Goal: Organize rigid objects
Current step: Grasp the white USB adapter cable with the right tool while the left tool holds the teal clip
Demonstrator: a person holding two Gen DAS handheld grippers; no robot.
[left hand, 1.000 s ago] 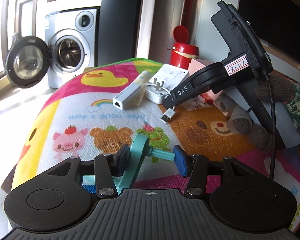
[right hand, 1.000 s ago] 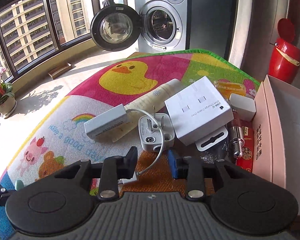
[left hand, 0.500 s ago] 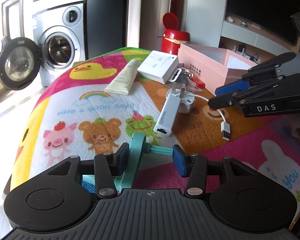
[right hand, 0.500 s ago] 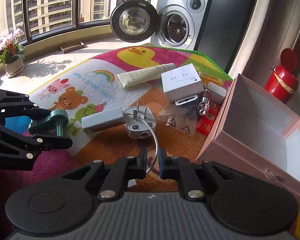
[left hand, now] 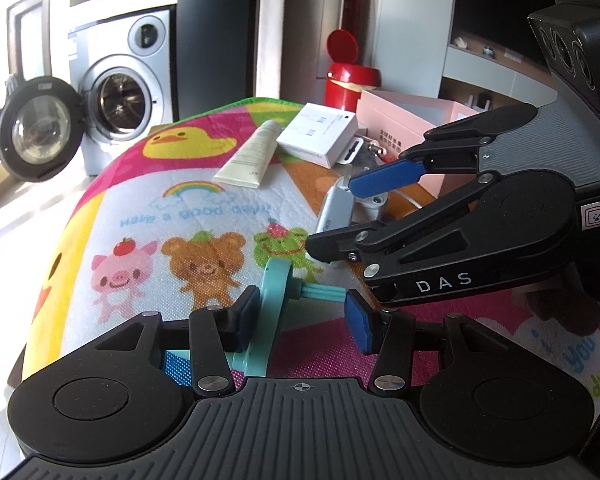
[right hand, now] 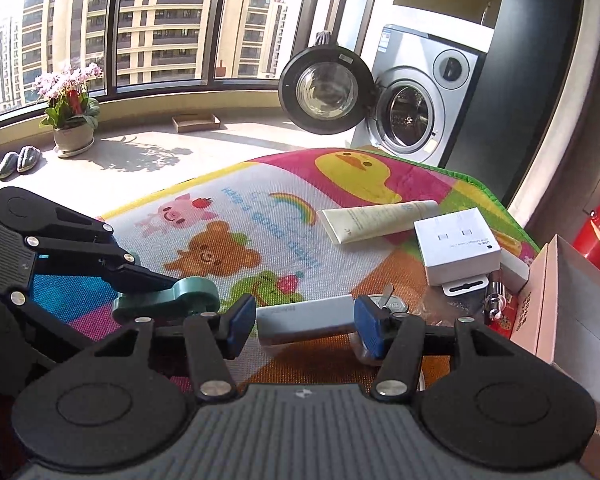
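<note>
The left gripper [left hand: 300, 314] holds a teal plastic tool [left hand: 274, 292] crosswise: its flat disc lies against one pad and the tip of its ribbed stem against the other, so the jaws stand fairly wide but clamped on it. It sits over the near part of the cartoon play mat [left hand: 148, 216], close to the frog print.

The right gripper [right hand: 304, 320] has its jaws spread wide around a grey rectangular adapter [right hand: 306, 318], one blue pad off each end of it; whether the pads touch it cannot be told. The adapter lies on the orange patch of the mat, with a white wall charger [right hand: 396, 306] just behind its right end.

Toward the mat's far right corner lie a cream tube [right hand: 376, 220] and, beside it, a white USB-C cable box [right hand: 456, 246]. A pink cardboard box [right hand: 580, 300] stands open along the mat's right edge, with small items crowded between it and the white box, too cluttered to name. Off the mat stand a washing machine [right hand: 420, 96] with its door open, a red bin [left hand: 350, 82] and a potted orchid [right hand: 70, 114].
</note>
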